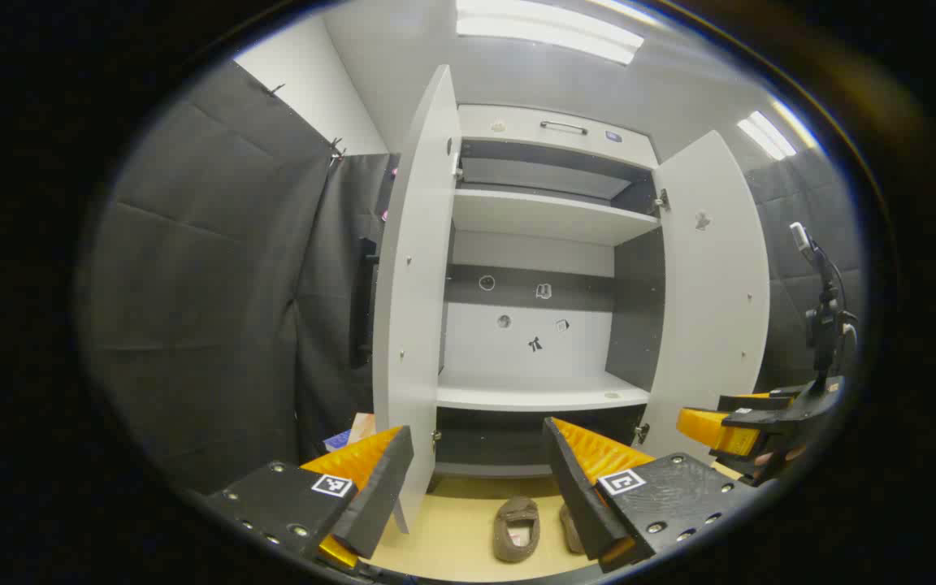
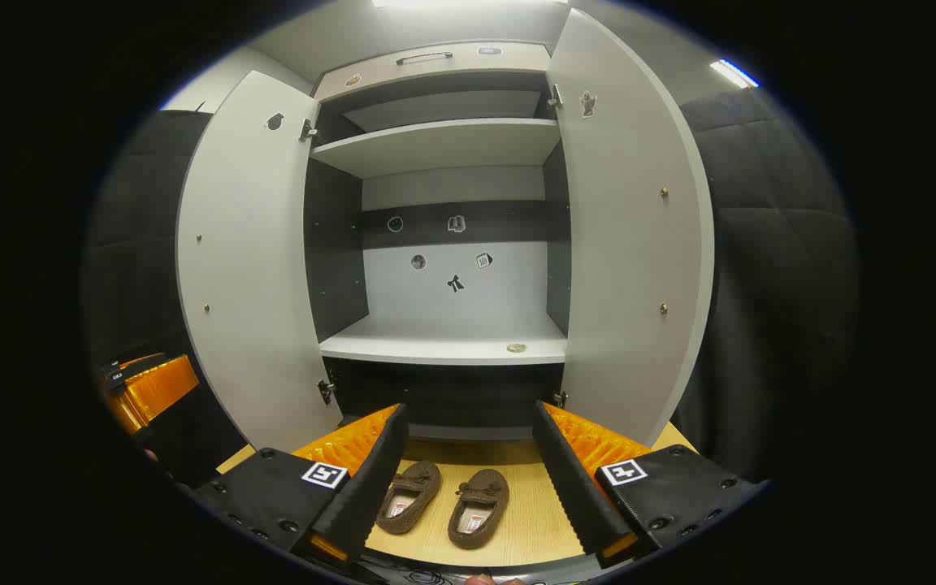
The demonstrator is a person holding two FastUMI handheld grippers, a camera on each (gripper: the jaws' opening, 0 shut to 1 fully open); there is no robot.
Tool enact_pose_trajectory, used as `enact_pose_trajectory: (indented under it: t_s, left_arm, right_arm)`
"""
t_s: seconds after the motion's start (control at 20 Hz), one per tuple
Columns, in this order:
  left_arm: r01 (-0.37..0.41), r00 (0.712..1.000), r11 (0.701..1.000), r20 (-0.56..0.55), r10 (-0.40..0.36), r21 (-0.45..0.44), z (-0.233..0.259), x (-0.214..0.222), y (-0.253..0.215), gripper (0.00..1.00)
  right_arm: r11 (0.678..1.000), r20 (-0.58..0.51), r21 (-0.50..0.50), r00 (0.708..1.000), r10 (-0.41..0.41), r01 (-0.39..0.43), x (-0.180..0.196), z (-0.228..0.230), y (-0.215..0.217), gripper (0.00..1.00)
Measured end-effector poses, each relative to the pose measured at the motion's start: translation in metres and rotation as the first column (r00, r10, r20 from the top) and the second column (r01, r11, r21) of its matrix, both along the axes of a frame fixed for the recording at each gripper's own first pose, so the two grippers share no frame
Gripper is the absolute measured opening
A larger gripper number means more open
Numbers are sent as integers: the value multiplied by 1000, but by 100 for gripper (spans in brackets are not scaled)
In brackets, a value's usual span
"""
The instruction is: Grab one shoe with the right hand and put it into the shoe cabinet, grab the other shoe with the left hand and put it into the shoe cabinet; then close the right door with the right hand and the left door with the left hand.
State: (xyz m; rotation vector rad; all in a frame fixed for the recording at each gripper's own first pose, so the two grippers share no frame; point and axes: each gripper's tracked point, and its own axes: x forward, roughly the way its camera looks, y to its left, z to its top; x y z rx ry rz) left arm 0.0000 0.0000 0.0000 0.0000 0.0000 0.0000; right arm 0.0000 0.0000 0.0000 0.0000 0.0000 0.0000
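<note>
**Cabinet open, both shoes on the floor, neither gripper loaded**

Left door: swung fully outward, standing clear of the opening. Judged to be held open so the interior can be reached; it is to be closed last, by the left hand.

Left gripper: jaws apart, nothing between them, raised in front of the cabinet and aimed at its interior. It also appears at the far left edge of the right gripper view, well apart from the shoes.

Shoes: two counted. The left shoe and right shoe lie side by side, just apart, soles down, openings up, toes toward the cabinet, on the wooden floor just in front of its base. Placement suits a pick from above, one per hand.

Right gripper: jaws apart, empty, hovering over the pair with both shoes framed between its fingers. Judged to be lining up for the first grasp.

Right door: also wide open.

Count: two doors, two shoes, two grippers, two light shelves visible inside, both bare of shoes. Task judged to be at its start.
</note>
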Motion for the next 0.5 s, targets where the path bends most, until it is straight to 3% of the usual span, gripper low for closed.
enact_pose_trajectory:
  t_s: [0.1, 0.15, 0.2, 0.5]
  left_arm:
    - [-3, 1000, 1000, 3, 3, 5, 1, 0, 2, 85]
    - [-3, 1000, 1000, 6, 3, 8, 1, 0, 2, 93]
    - [-3, 1000, 1000, 9, 3, 10, 2, 0, 3, 86]
    - [10, 1000, 999, 24, -10, 30, 5, 3, 7, 91]
  right_arm:
    - [1000, 5, 3, 1000, -5, 4, 0, 1, -1, 98]
    - [1000, 7, 3, 1000, -8, 8, 0, 1, -1, 98]
    - [1000, 9, 5, 1000, -11, 11, 0, 1, -2, 98]
    - [999, 27, 15, 999, -34, 34, -1, 3, -6, 98]
